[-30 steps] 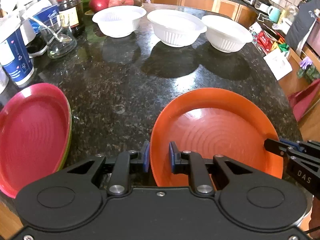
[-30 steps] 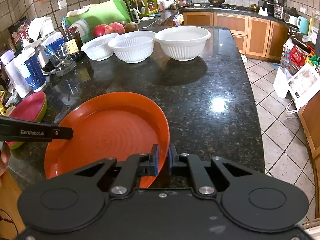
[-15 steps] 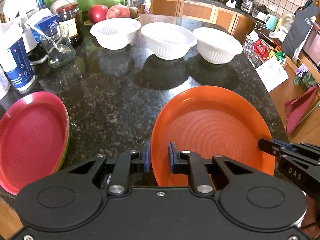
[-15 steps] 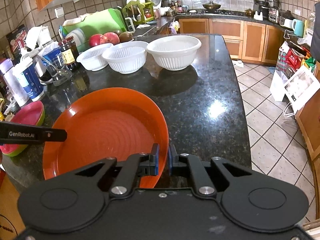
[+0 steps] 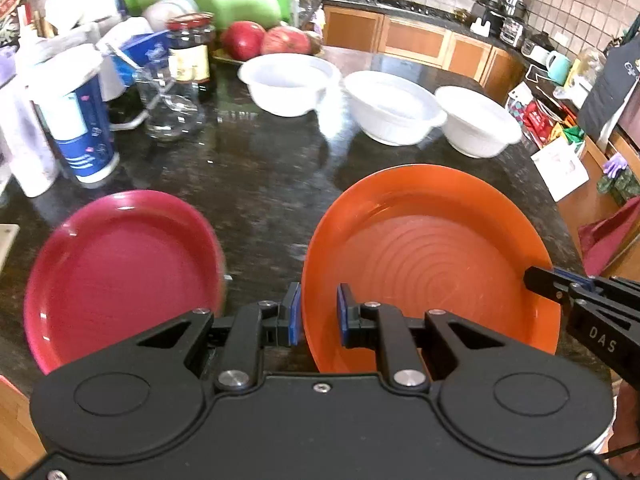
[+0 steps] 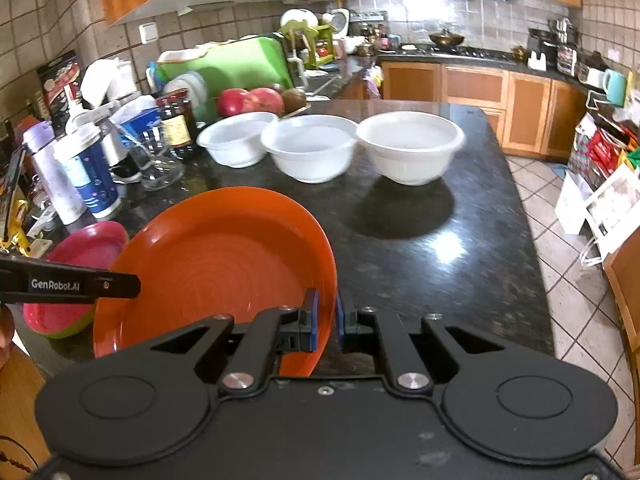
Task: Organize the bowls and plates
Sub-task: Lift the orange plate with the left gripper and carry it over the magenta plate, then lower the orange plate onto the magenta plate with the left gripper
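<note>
An orange plate [image 5: 432, 256] [image 6: 216, 264] hangs above the dark granite counter [image 5: 260, 184], held at both sides. My left gripper [image 5: 318, 312] is shut on its left rim. My right gripper [image 6: 326, 322] is shut on its right rim and shows at the right edge of the left wrist view. To the left lies a red plate [image 5: 120, 272] [image 6: 76, 276] stacked on a green one. Three white bowls stand in a row at the back: left bowl [image 5: 290, 84] [image 6: 236, 140], middle bowl [image 5: 394, 106] [image 6: 310, 146], right bowl [image 5: 476, 120] [image 6: 410, 146].
Clutter lines the counter's back left: a blue-and-white cup [image 5: 80, 120], a glass with a spoon [image 5: 168, 108], a dark jar [image 5: 192, 56], pomegranates [image 5: 264, 40] and a green board [image 6: 228, 64]. The counter ends at the right above a tiled floor [image 6: 572, 280] with bags.
Both grippers have lifted the orange plate off the counter and drawn it back. The bowls and the red plate now sit farther down in both views.
</note>
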A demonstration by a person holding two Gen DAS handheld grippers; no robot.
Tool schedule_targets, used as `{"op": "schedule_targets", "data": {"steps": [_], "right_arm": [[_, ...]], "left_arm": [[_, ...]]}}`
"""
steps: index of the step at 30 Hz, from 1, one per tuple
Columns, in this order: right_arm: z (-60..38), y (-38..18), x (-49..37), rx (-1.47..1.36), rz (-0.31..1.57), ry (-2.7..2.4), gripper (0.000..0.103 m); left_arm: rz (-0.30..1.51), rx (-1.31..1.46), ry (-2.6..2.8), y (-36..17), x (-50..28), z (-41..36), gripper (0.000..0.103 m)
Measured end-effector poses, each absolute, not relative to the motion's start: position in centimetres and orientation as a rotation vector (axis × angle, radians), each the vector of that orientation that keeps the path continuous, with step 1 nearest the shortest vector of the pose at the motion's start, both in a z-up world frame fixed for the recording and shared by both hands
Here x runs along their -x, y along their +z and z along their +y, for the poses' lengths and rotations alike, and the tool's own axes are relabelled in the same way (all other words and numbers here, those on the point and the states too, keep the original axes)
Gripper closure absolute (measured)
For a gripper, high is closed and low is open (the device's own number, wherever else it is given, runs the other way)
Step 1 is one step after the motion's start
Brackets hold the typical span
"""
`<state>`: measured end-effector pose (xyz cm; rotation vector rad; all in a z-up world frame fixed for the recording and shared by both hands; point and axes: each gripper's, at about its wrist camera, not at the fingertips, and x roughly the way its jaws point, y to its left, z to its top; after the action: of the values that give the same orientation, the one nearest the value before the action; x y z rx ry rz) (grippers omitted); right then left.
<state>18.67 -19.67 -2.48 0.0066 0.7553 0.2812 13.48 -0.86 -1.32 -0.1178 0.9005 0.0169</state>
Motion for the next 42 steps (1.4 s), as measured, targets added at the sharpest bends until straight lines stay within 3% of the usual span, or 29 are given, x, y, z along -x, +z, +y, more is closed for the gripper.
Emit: {"op": "schedule_targets", "data": {"steps": [22,42], "right_arm": [[-1.7,-1.9,-18.3,0.045,0.768,0.34,0.092],[2.7,-3.6,-18.7,0.033,0.812,0.25,0.092]], "left_arm": [[0.878,0.139,0.07,-0.7,-10.5,14.9,0.08],[0.917,0.103,-0.024,-2.1,-11.9,19.6,0.08]]}}
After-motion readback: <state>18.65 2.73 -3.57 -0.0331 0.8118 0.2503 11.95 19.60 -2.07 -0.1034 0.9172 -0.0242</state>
